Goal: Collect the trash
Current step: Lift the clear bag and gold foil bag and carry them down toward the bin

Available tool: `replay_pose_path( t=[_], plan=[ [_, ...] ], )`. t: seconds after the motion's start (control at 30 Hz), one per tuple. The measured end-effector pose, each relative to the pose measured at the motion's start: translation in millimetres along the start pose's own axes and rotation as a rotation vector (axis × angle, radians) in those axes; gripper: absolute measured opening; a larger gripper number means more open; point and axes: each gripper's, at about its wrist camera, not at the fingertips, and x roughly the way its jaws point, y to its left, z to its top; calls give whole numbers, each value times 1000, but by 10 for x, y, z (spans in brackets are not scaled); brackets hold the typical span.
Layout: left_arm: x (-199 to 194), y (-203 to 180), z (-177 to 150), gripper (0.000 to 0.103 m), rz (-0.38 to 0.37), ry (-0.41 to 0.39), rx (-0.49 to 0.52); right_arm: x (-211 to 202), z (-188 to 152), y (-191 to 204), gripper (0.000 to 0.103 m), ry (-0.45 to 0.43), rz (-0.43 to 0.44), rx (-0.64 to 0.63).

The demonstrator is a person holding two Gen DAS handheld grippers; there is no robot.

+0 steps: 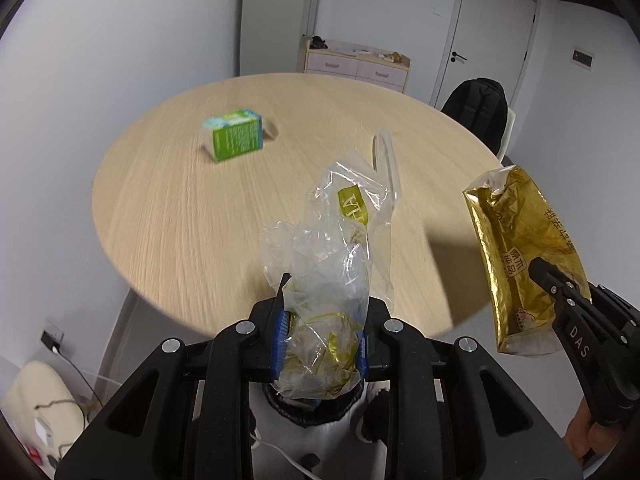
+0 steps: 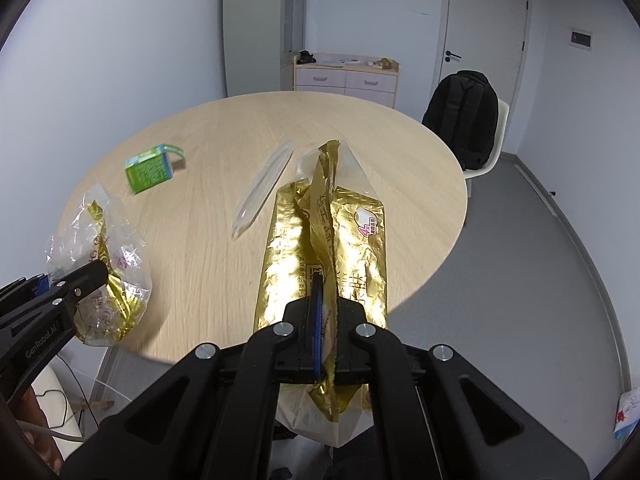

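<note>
Left wrist view
Left tool (image 1: 320, 332): clamped on a crumpled clear plastic wrapper (image 1: 332, 264) with gold and green print, held up over the near edge of the round tabletop (image 1: 180, 220).
Right tool (image 1: 560, 280): seen at the right edge, gripping a gold foil bag (image 1: 520, 256) in the air beside the tabletop.
Left on the tabletop: a green carton (image 1: 236, 136), well apart from both tools, blurred.

Right wrist view
Right tool, close up (image 2: 324, 320): fingers pressed together on a fold of the gold foil bag (image 2: 320, 248), which stands upward from the grip.
Left tool from this side (image 2: 94, 276): at the left edge, holding the clear wrapper (image 2: 104, 264).
Also waiting: a clear plastic strip (image 2: 264, 188) on the tabletop between the green carton (image 2: 150, 170) and the bag.

Step in hand: both tools loaded, carrying trash; no bin is visible.
Next move: likely dropping both pieces in a bin, then returning for the carton and strip.
</note>
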Motion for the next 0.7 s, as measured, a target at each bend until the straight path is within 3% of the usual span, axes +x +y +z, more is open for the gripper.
replay_pose_path(
  t=[0.7],
  plan=[
    [-385, -39, -909, 25, -29, 17, -19, -490, -833, 0, 1, 6, 2, 15]
  ],
)
